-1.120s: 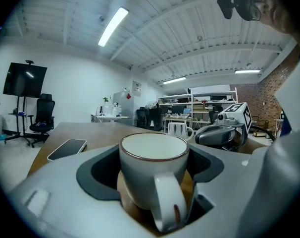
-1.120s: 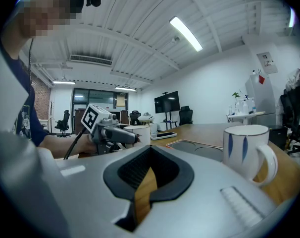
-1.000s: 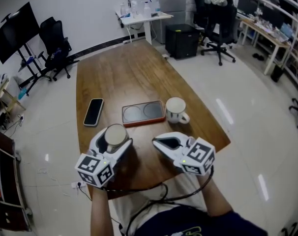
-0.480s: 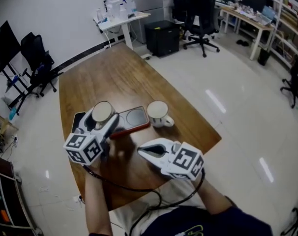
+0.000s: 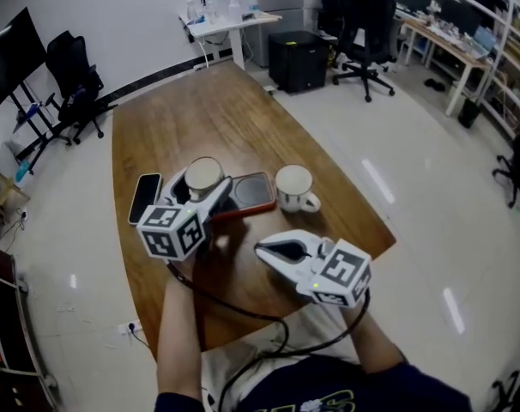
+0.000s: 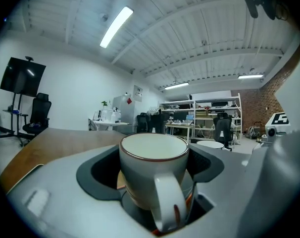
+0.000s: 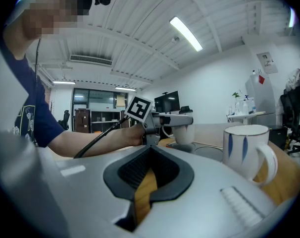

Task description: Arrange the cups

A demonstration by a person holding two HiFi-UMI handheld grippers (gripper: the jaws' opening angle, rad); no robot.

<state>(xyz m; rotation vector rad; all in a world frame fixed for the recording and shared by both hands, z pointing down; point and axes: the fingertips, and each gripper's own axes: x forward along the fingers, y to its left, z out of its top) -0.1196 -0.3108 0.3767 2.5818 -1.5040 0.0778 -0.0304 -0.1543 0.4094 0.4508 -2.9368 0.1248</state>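
the person stands at the near end of a long wooden table (image 5: 200, 114), a gripper in each hand. the left gripper (image 5: 205, 197) is pinching a pale cup (image 5: 202, 177) with a thin dark-red rim. its own view shows the cup upright between the two jaws, both pressed against its sides, with the handle (image 6: 162, 202) turned straight back toward the camera. the cup is over the left end of a dark tray (image 5: 256, 191) with a red edge, and a strip of that red edge shows just beneath the cup's base. whether the base is down on the tray or a little above it, i can't tell. the tray's right round hollow lies bare.

a second cup (image 5: 293, 185), white with blue leaf marks on its side, stands upright on the wood just beside the tray's right end, its handle turned toward the near right. a black phone (image 5: 144, 197) lies flat on the table just left of the tray, near the left gripper's marker cube (image 5: 170, 232).

the right gripper (image 5: 275, 249) is pressed together with nothing in it; through the small gap behind its closed tips only the wood of the table shows. it is low over the near part of the table, apart from both cups, pointing across toward the left gripper.

office chairs (image 5: 75, 80) and a small white desk (image 5: 221, 26) stand on the shiny floor (image 5: 397, 161) beyond the table's far end.
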